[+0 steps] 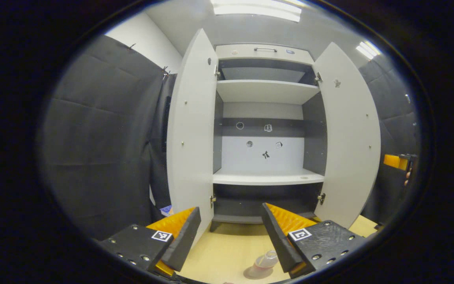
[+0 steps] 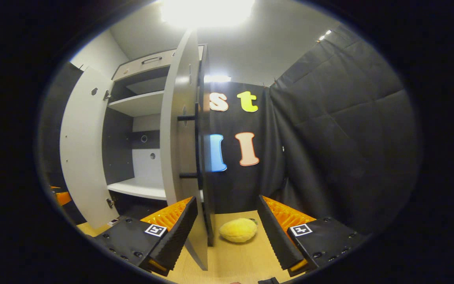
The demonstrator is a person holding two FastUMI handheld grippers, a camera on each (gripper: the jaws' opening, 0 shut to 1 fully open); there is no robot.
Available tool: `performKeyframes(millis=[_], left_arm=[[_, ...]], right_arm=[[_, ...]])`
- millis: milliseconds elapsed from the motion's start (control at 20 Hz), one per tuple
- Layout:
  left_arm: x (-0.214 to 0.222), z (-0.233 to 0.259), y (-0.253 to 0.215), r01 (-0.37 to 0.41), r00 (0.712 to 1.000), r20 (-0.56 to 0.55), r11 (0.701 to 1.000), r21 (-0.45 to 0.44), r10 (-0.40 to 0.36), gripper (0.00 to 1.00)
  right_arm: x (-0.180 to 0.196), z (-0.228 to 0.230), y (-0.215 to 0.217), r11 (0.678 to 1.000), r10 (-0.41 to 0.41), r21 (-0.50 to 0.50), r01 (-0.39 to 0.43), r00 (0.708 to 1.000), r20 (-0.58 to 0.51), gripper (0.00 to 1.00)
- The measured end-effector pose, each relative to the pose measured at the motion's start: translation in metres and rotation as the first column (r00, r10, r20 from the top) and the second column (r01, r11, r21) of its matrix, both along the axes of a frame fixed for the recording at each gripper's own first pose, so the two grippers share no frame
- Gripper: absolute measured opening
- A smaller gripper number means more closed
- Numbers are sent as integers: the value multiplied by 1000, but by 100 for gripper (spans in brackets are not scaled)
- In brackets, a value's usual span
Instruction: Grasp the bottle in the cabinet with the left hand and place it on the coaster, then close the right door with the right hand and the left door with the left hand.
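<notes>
Bottle rests on its coaster on the bench, below the empty cabinet. Next up looks like the right door, standing edge-on just before the right tool; both tools gape, holding nothing.

The bottle is lying half behind the left gripper's finger, its contents too blurred to tell. The coaster is running off the bottom edge. The right door is hiding the cabinet's right side.
</notes>
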State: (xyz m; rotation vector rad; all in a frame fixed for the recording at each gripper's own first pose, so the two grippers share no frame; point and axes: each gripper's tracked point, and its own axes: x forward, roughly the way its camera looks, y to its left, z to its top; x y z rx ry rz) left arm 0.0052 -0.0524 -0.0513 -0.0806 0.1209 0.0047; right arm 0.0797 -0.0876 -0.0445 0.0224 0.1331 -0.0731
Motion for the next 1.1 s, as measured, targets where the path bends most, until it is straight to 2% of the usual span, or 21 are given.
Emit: performKeyframes(millis=[100, 150, 400, 500, 600, 650, 750, 800, 850, 950, 1000, 1100], left_arm=[[-1, 0, 15, -5, 1000, 4, 1000, -5, 5, 97], [-3, -2, 23, -5, 1000, 2, 1000, -12, 5, 97], [1, -12, 62, -28, 1000, -12, 999, -26, 28, 97], [2, -16, 77, -39, 999, -12, 999, -32, 38, 97], [2, -20, 90, -49, 999, -15, 998, -29, 49, 97], [3, -22, 97, -54, 998, -18, 998, -27, 53, 97], [4, -29, 106, -53, 998, -32, 998, -28, 52, 97], [6, -32, 111, -52, 998, -37, 998, -28, 51, 98], [8, -33, 116, -50, 998, -40, 998, -28, 49, 97], [11, -34, 120, -37, 999, -41, 999, -32, 36, 97], [10, -33, 118, -30, 999, -40, 999, -31, 29, 97], [14, -34, 119, -17, 999, -36, 1000, -24, 16, 97]], right_arm=[[10, 11, -8, 997, -74, -22, 74, 997, 14, 98], [14, 17, -9, 994, -103, -28, 103, 994, 25, 95], [32, 40, -15, 973, -225, -35, 228, 971, 76, 97], [38, 41, -7, 972, -232, -29, 235, 970, 71, 97], [37, 49, -8, 965, -252, -48, 258, 962, 101, 91], [37, 48, -5, 964, -252, -58, 258, 962, 104, 95], [36, 47, 0, 965, -251, -55, 257, 962, 108, 91], [35, 47, 3, 964, -255, -50, 262, 960, 111, 95], [34, 47, 3, 962, -263, -45, 269, 958, 112, 91], [32, 48, 6, 959, -274, -38, 279, 955, 114, 91], [31, 47, 10, 960, -273, -31, 279, 955, 115, 95], [29, 47, 21, 963, -264, -18, 268, 957, 118, 95]])
